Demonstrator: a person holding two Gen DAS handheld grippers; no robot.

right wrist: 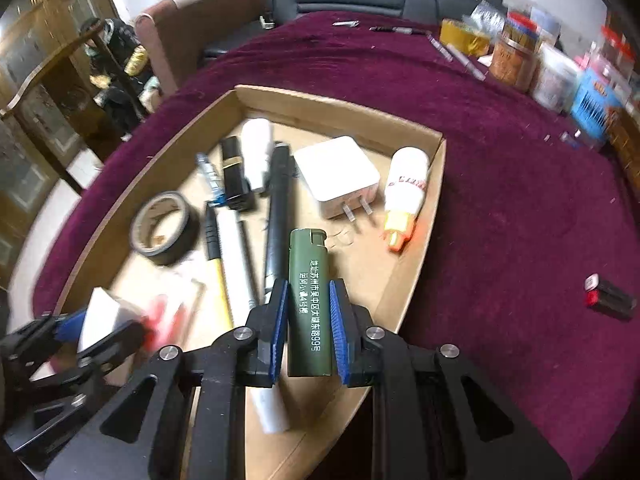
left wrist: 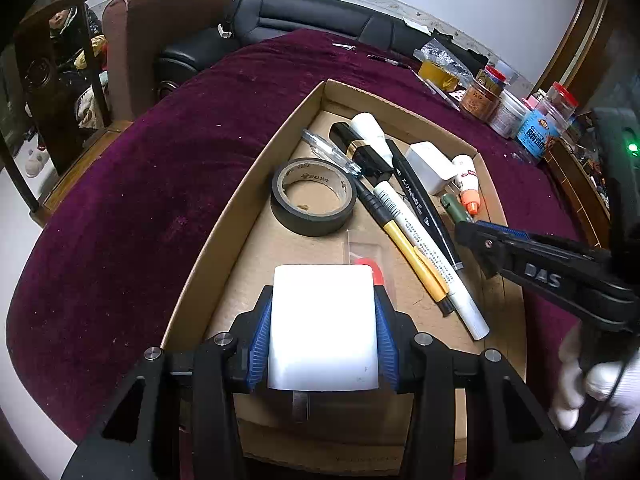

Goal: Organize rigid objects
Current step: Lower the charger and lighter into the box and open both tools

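White block and green lighter (both gripped), above cardboard tray

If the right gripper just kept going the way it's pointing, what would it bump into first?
Probably the box floor. The right gripper, shut on a green lighter, points steeply down into it, toward the white charger. The lighter tip would likely touch before the fingers; depth is unclear.

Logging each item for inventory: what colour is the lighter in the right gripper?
Olive green with white printed text; the lighter shows best in the right wrist view.
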